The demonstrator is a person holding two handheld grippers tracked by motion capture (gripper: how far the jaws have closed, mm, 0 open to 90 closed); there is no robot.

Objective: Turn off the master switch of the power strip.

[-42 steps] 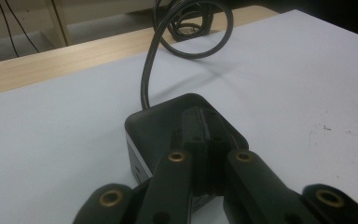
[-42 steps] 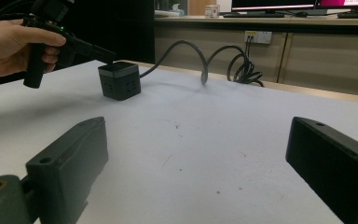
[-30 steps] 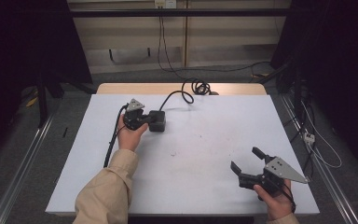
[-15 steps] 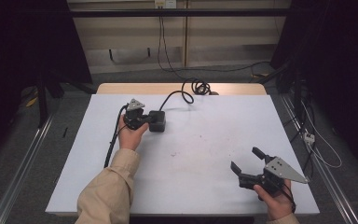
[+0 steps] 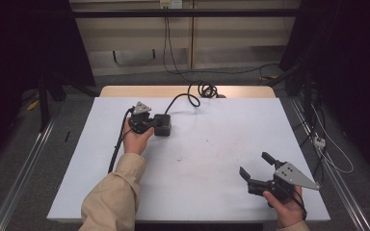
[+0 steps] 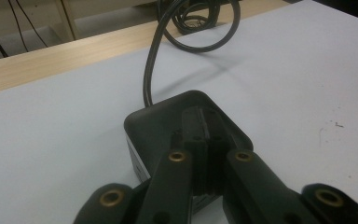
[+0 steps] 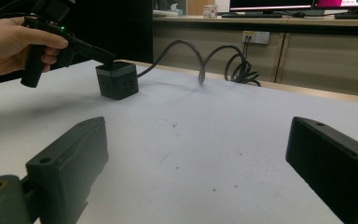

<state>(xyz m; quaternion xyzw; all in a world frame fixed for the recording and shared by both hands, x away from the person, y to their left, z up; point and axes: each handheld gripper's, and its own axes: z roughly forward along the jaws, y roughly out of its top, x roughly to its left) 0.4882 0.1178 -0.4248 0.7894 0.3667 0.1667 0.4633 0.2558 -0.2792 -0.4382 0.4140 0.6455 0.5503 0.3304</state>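
Observation:
A black cube-shaped power block (image 5: 165,127) (image 6: 154,122) (image 7: 116,80) sits on the white table (image 5: 212,144), left of centre. A thick black cable (image 5: 185,99) (image 6: 148,70) runs from it to a coil (image 5: 207,89) at the far edge. My left gripper (image 5: 156,124) (image 6: 208,122) (image 7: 108,58) is shut, its jaws pressed together with nothing between them. Their tips lie over the top of the block. At the front right, my right gripper (image 5: 255,164) (image 7: 200,135) stands open above bare table, far from the block.
A strip of wooden tabletop (image 5: 173,91) shows beyond the white surface. Past the far edge stands a desk with a wall socket (image 7: 255,36) and loose cables on the floor (image 5: 327,144) at the right. Small dark specks (image 7: 175,125) dot the white surface.

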